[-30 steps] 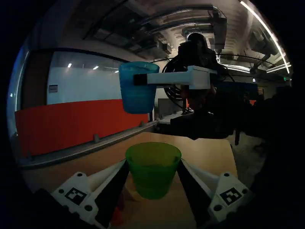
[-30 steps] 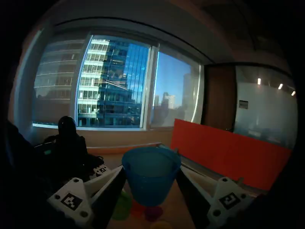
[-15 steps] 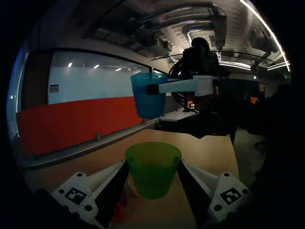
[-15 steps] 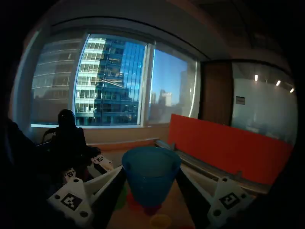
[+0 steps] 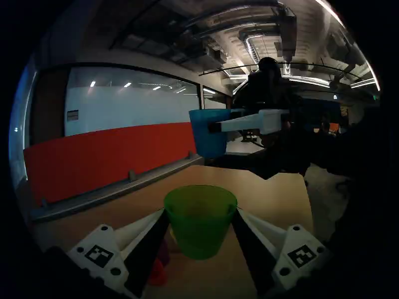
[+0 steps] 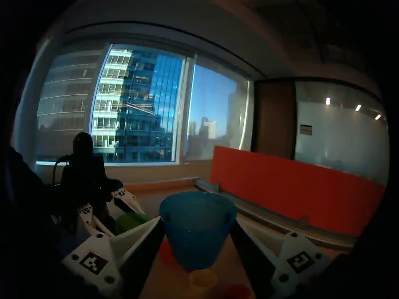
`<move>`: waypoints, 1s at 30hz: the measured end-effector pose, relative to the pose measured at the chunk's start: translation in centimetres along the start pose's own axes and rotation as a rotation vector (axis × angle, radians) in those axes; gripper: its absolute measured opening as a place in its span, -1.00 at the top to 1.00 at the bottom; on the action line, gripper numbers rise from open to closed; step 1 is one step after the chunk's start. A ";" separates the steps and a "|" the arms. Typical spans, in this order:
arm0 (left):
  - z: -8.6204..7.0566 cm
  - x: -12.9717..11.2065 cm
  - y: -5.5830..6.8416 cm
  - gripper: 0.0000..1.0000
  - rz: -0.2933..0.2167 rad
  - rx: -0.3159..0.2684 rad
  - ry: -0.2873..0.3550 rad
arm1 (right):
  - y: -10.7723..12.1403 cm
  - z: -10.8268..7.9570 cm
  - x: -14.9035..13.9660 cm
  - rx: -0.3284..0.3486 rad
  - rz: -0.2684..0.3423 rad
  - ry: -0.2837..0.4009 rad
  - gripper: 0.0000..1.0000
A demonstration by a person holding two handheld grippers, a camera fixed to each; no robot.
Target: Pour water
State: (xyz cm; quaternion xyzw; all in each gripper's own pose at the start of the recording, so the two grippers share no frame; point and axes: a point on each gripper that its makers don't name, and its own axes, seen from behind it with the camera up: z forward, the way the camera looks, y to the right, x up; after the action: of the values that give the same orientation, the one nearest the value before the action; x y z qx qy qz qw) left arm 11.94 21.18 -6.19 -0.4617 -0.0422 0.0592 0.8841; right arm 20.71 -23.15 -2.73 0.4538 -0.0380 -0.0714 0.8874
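A green cup (image 5: pixel 200 224) stands upright between the white fingers of my left gripper (image 5: pixel 199 215), which is shut on it above the wooden table (image 5: pixel 272 192). Farther off and higher, the right gripper (image 5: pixel 249 121) holds a blue cup (image 5: pixel 207 133) upright in the air. In the right gripper view the blue cup (image 6: pixel 198 231) sits upright between the fingers of my right gripper (image 6: pixel 197 223), shut on it. To the lower left there, the left gripper (image 6: pixel 107 212) carries the green cup (image 6: pixel 130 221). I cannot see water in either cup.
Small coloured cups lie on the table below the grippers: a yellow one (image 6: pixel 203 280), red ones (image 6: pixel 167 250) (image 5: pixel 158 273). An orange partition (image 5: pixel 104 157) runs along the table's far side. Windows (image 6: pixel 134 104) are behind. A dark figure (image 5: pixel 272 84) holds the right gripper.
In the left gripper view the blue cup and right gripper have drifted right and slightly lower, looking smaller. In the right gripper view the left gripper with the green cup has come into sight.
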 end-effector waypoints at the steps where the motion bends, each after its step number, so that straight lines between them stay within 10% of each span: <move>1: 0.0 -0.1 0.1 -0.69 0.000 -0.002 -0.004 | 0.0 -0.1 -0.3 0.000 0.002 -0.002 -0.76; 30: 0.2 -6.0 2.0 -0.69 0.021 -0.074 -0.190 | -1.7 -1.0 -8.2 0.065 -0.011 -0.146 -0.79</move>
State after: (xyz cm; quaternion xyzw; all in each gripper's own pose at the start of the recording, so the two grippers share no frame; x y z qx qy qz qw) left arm 5.87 21.57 -7.82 -0.4868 -0.1233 0.1103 0.8577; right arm 12.63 -22.02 -4.71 0.4762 -0.1022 -0.1077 0.8667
